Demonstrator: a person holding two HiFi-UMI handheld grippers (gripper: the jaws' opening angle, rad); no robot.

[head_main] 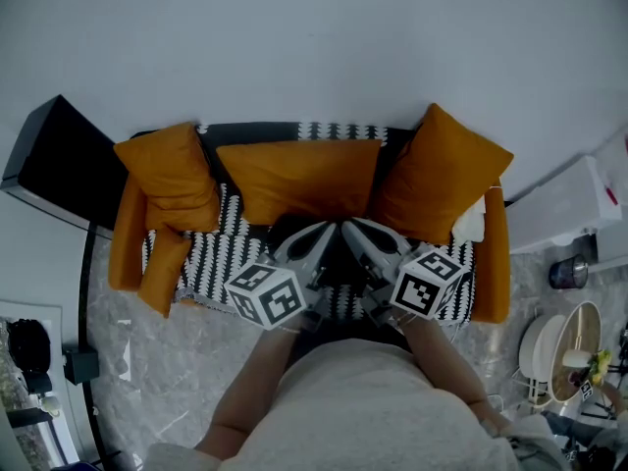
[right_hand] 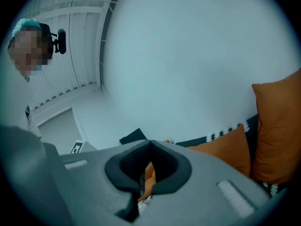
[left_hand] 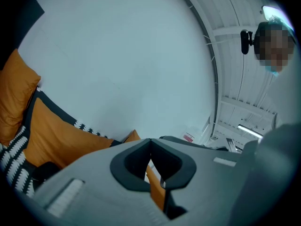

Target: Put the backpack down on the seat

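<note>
2 claws clenched over an orange sofa, backpack low on the seat.
Left claw [head_main: 322, 232] & right claw [head_main: 351, 229], smooth grey plastic w/ black-and-white marker cubes, are held tip to tip. Each gripper view shows dark rounded pads pressed together w/ only a sliver of orange btwn them; nothing gripped that I can make out. Beneath them a dark, soft-looking bulk, prob. the backpack [head_main: 292, 230], sits on the seat [head_main: 211, 263] in front of the mid cushion, mostly hidden by the claws. The sofa [head_main: 493, 263] has orange arms, 3 plump square orange cushions [head_main: 294, 175] & a black-and-white zigzag throw [head_main: 334, 130]. The floor [head_main: 147, 381] is grey marbled stone.
</note>
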